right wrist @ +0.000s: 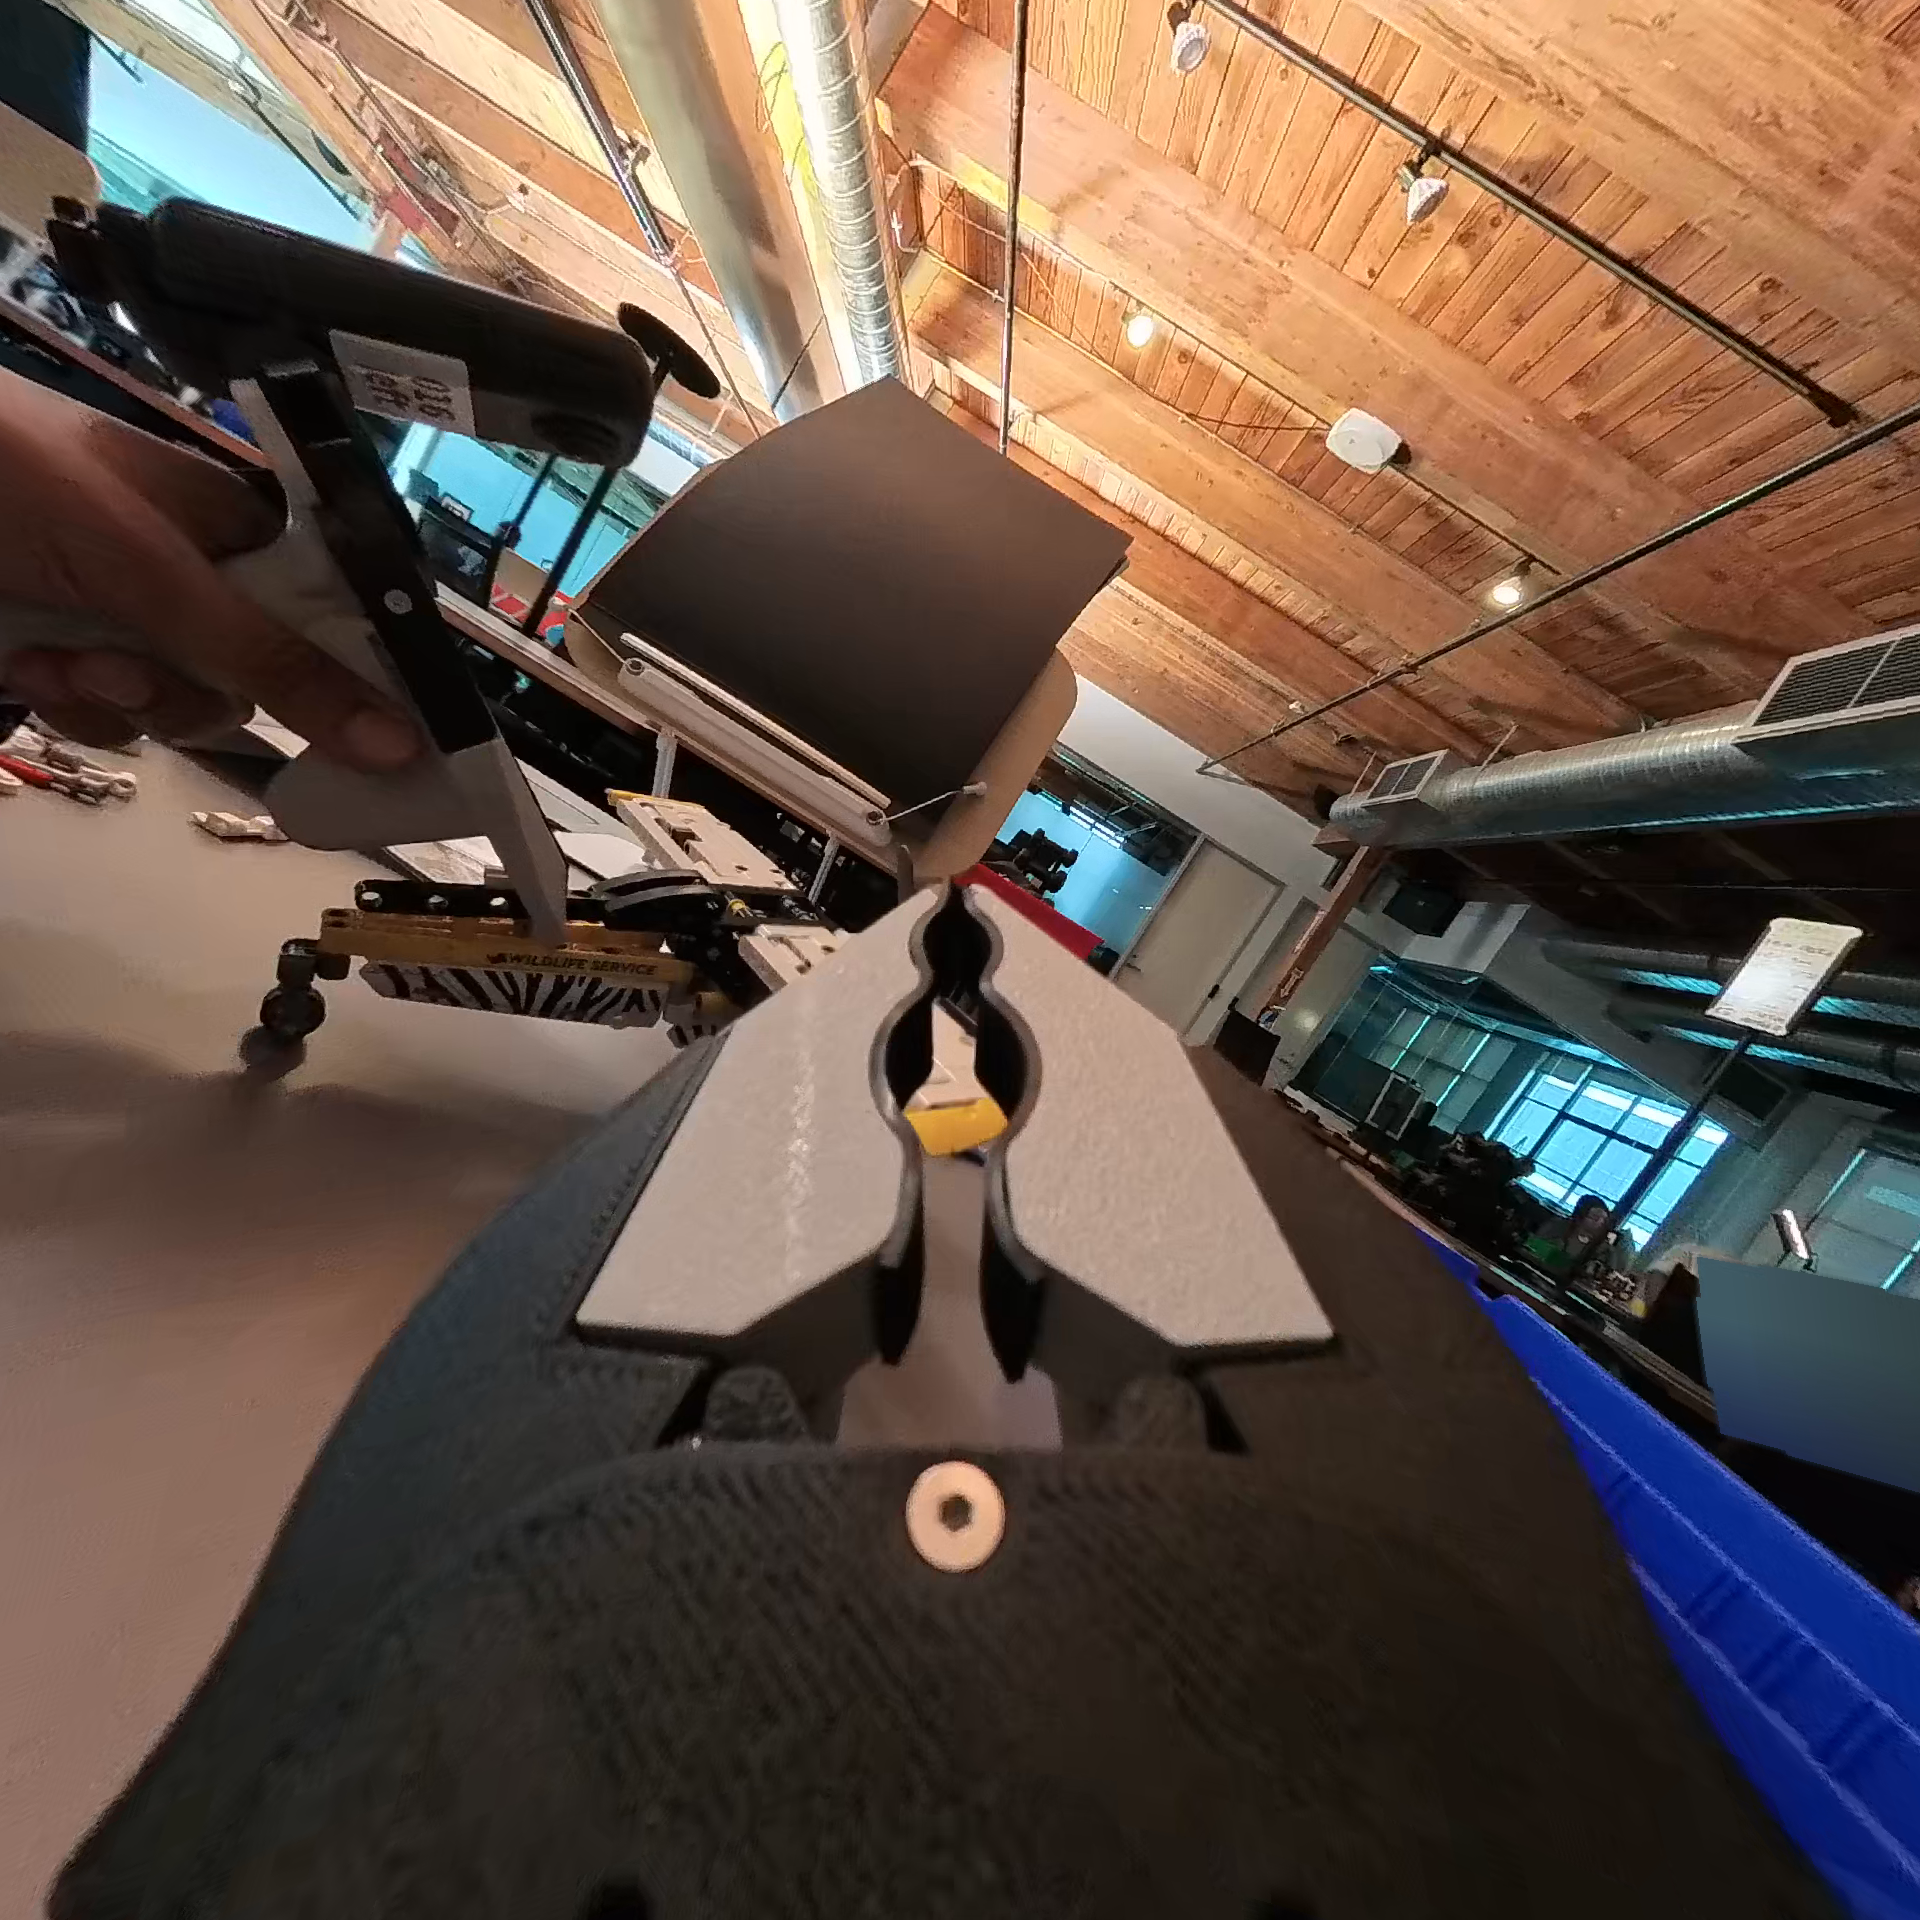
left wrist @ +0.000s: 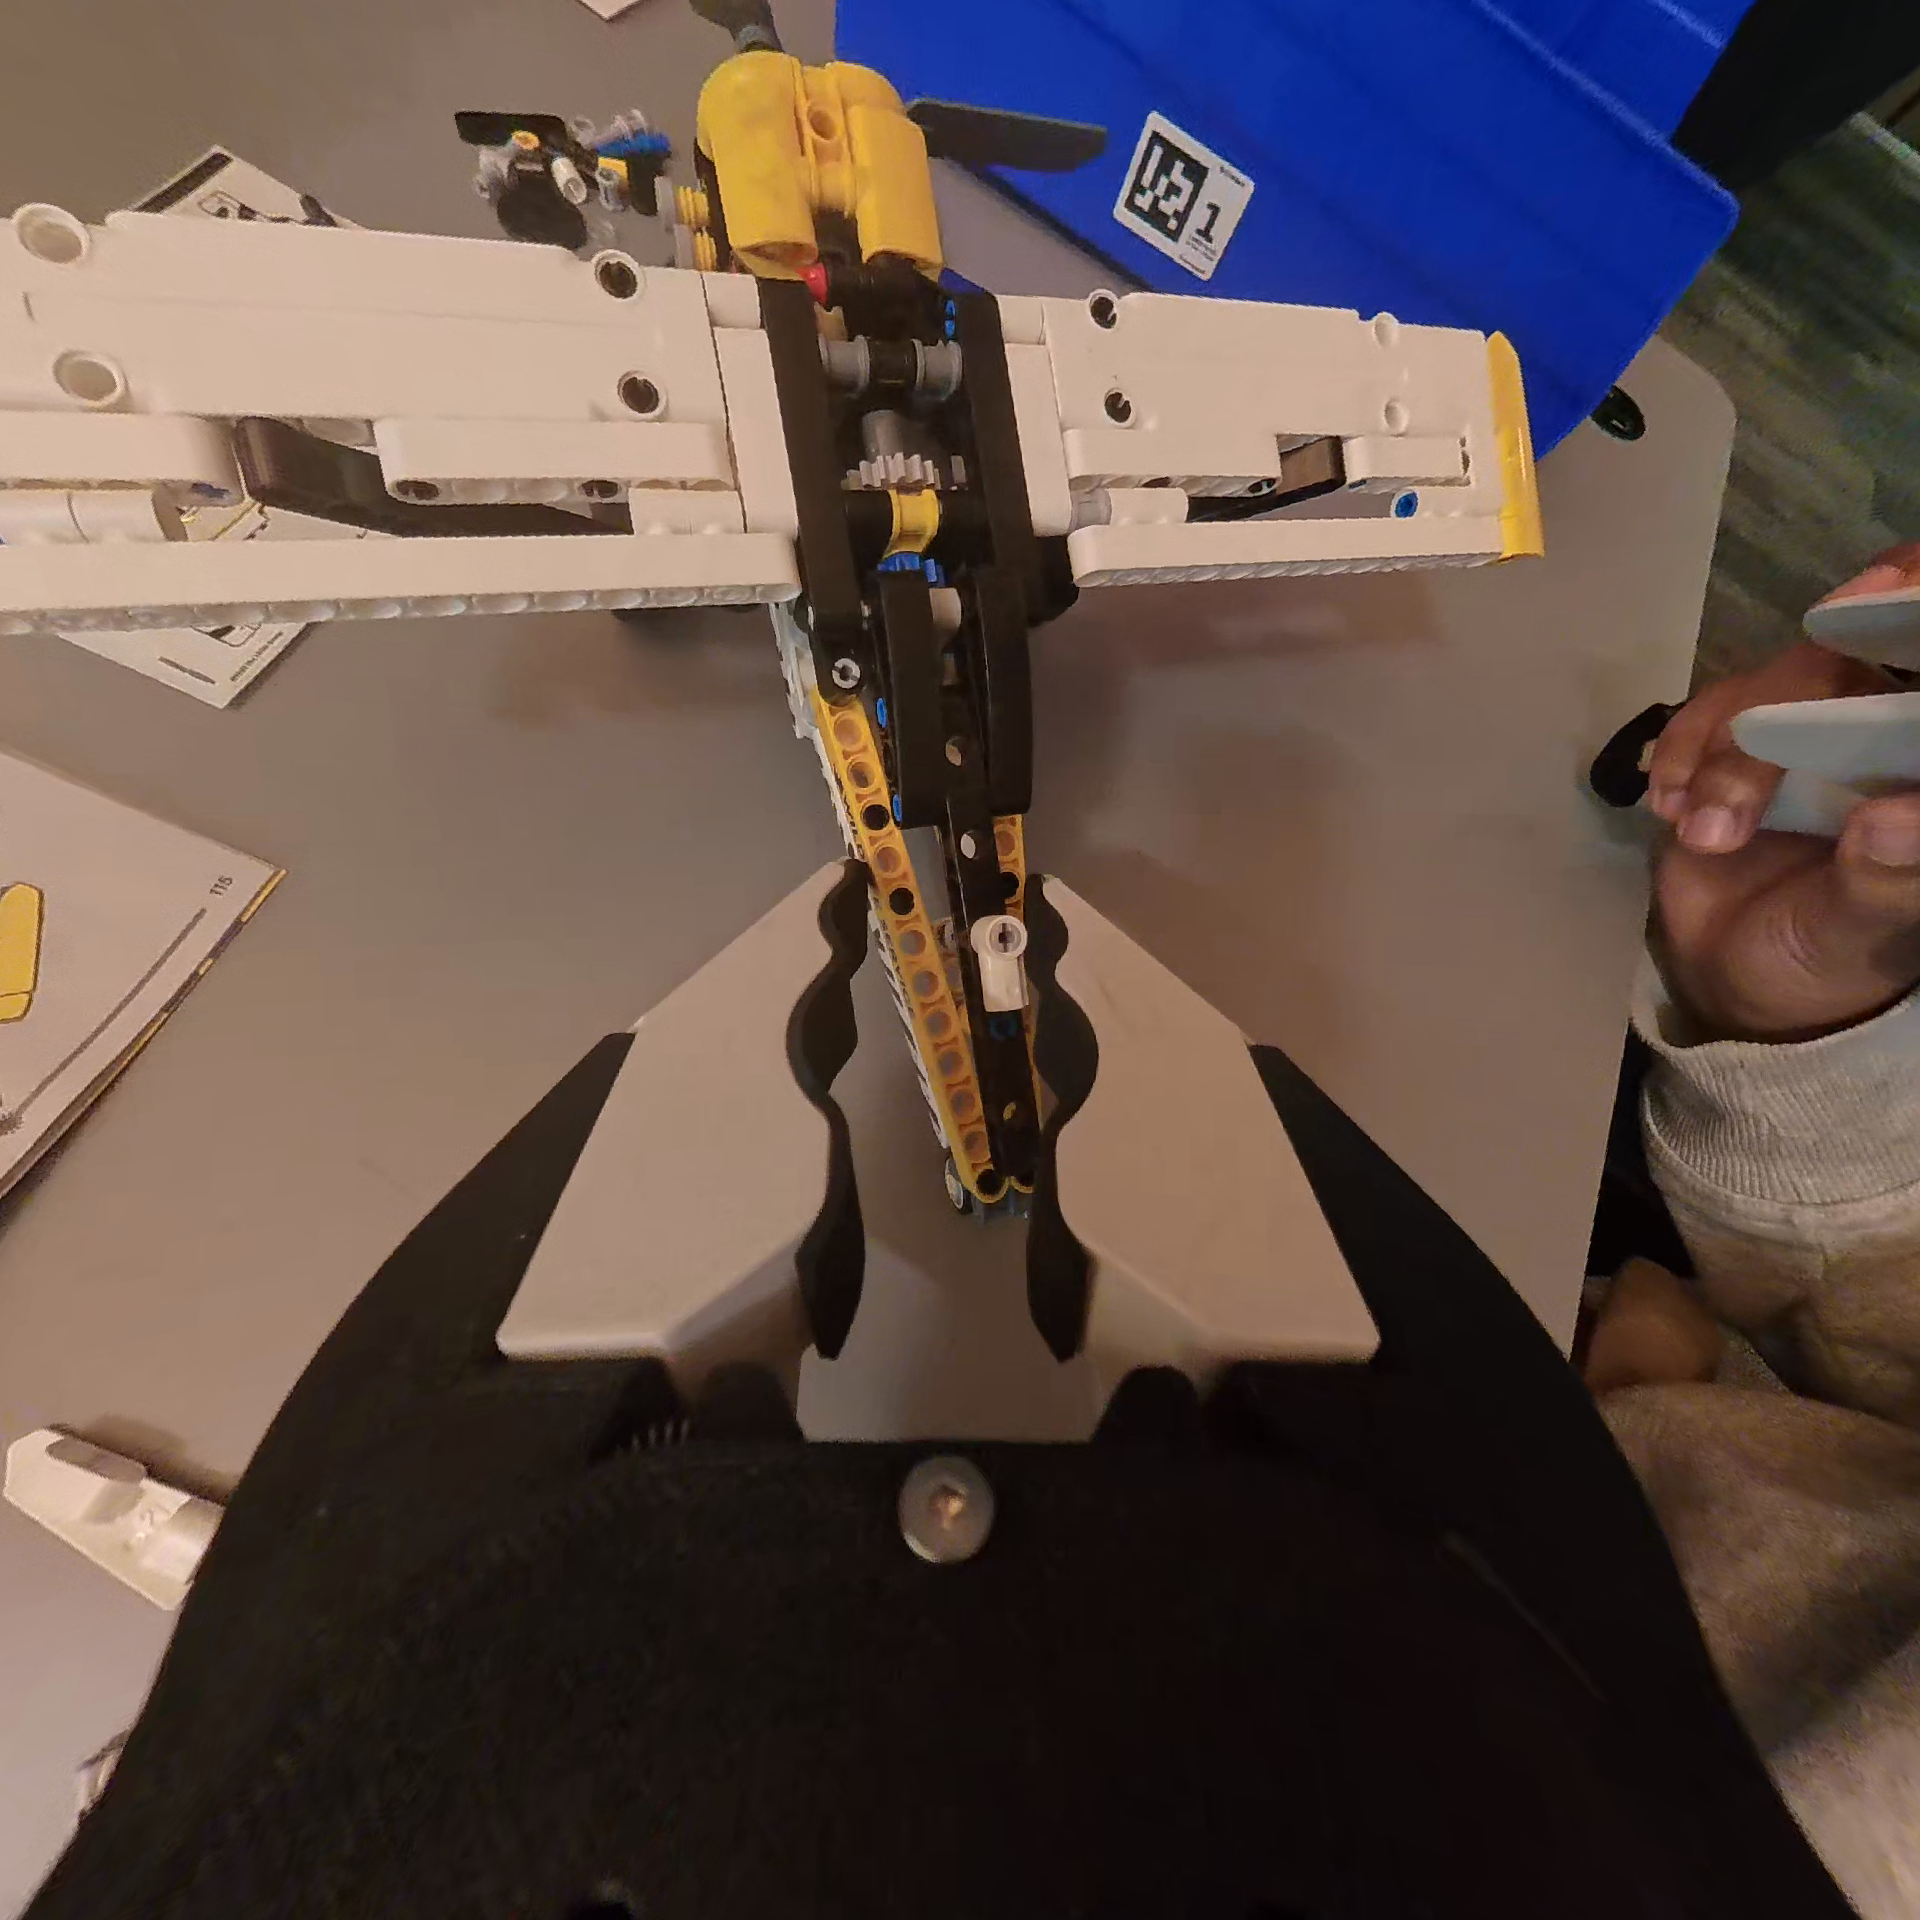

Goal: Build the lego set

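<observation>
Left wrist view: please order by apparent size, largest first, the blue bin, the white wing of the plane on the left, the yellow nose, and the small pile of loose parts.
1. white wing
2. blue bin, cut off by the frame, so its rank against the wing is unsure
3. yellow nose
4. pile of loose parts

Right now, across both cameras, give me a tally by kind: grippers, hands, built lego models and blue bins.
Grippers: 2, the left gripper and the right gripper
Hands: 2, the left hand and the right hand
Built lego models: 1, the lego plane
Blue bins: 1, the blue bin
Total: 6
</observation>
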{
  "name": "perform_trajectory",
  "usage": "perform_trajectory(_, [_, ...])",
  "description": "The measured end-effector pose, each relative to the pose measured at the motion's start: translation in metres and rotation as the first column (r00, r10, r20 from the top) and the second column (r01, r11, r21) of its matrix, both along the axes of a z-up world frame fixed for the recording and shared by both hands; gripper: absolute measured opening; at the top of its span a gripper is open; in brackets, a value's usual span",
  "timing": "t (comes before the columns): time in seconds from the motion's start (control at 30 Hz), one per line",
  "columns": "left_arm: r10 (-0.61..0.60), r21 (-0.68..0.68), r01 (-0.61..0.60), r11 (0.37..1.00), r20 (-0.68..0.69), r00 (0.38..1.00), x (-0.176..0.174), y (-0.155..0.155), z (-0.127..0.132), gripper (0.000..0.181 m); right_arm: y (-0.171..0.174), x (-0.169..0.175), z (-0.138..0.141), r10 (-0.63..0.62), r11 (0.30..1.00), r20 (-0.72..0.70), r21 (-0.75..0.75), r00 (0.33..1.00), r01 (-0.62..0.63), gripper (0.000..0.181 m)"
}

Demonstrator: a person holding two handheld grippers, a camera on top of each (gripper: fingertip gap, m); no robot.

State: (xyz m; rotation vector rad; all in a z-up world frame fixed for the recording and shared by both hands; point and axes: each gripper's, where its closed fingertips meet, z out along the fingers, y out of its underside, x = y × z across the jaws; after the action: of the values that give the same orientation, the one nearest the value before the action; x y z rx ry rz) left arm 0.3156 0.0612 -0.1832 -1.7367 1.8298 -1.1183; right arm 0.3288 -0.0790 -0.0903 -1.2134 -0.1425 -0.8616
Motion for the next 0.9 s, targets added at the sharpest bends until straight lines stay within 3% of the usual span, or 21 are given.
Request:
perform_trajectory(0.27, [0.002,-0.028,-0.002,1.000,-0.017,1.000,-0.020,-0.001,-0.002,0.030,-0.001,0.002,0.000,0.002,1.000,-0.017,0.013,1.000,-0.002,0.000])
perform_trajectory(0.5, [-0.036,-0.083,0.028,0.996,-0.090,0.995,-0.063,-0.001,-0.005,0.033,-0.012,0.008,0.009,-0.014,0.999,-0.043,0.046,0.999,0.016,0.000])
perform_trajectory(0.7, [0.025,-0.036,-0.028,0.999,-0.059,0.998,-0.083,0.008,0.005,0.071,-0.021,0.016,0.013,-0.044,0.997,-0.048,0.059,0.998,0.047,0.000])
perform_trajectory(0.8, [0.032,-0.068,-0.033,0.997,-0.021,0.999,-0.079,-0.004,0.015,0.079,-0.026,0.021,0.015,-0.048,0.996,-0.069,0.075,0.996,0.054,0.000])
perform_trajectory(0.9, [0.069,0.035,-0.067,0.997,-0.058,0.996,-0.071,-0.002,0.005,0.080,-0.027,0.021,0.016,-0.036,0.995,-0.088,0.093,0.995,0.045,0.000])
